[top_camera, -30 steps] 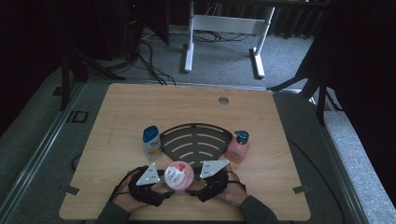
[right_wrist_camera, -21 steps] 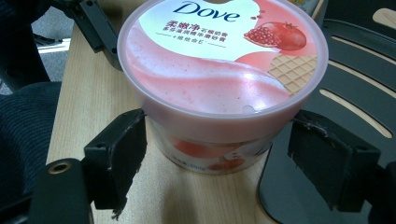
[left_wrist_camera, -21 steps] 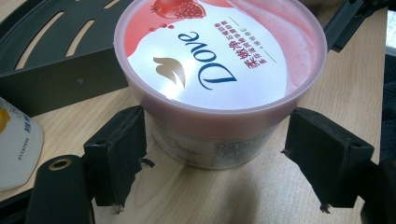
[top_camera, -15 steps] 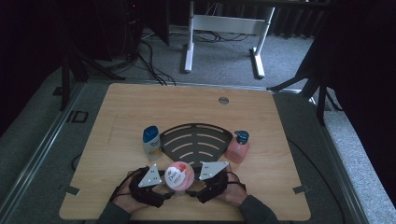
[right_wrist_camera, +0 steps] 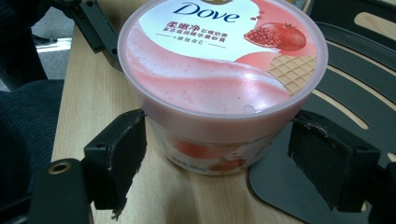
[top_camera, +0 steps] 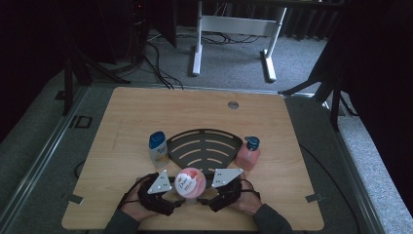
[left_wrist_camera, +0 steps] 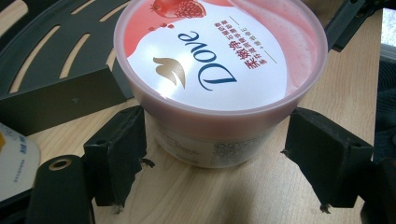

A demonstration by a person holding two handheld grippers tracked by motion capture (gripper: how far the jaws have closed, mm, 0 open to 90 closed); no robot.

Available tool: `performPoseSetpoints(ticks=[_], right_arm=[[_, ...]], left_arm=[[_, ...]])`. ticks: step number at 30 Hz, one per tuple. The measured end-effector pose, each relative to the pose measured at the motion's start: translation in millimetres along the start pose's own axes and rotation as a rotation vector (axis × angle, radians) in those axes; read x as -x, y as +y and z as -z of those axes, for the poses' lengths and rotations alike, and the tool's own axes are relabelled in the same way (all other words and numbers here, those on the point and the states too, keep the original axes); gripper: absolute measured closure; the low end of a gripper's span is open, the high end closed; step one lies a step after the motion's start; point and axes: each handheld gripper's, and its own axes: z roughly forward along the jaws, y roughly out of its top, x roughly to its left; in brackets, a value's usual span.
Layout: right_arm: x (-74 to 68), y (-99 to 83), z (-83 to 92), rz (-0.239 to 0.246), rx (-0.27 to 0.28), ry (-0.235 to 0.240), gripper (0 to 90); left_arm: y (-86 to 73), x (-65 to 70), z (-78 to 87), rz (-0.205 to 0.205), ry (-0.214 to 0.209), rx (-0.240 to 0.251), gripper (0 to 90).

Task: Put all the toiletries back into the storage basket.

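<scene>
Between both hand-held grippers stands the Dove tub (top_camera: pixel 189 181).

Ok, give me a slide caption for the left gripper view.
Left gripper straddles a pink Dove tub on the wooden table, jaws open, beside the black slotted rack.

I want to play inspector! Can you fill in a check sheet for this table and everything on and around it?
Surface: wooden table, bare wood in good order, round grommet near the far edge.
Job's things: pink Dove tub, lid on, upright, at the near tip of the black slotted tray.
Clutter: blue-capped bottle left of the tray, pink pump bottle right of it.
Grippers: left gripper and right gripper, jaws open on either side of the tub; contact cannot be told.
Cables: dark cables on the floor beyond the table.
Surroundings: grey carpet, white desk frame, dark stands.
</scene>
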Motion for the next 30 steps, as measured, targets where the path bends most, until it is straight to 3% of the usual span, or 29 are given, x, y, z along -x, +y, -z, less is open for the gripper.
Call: performPoseSetpoints(ticks=[30], right_arm=[[14.9,-7.1,16.3,-0.028,0.000,-0.042,19.2]], left_arm=[[20.3,-6.9,-18.0,-0.012,-0.002,0.014,20.9]])
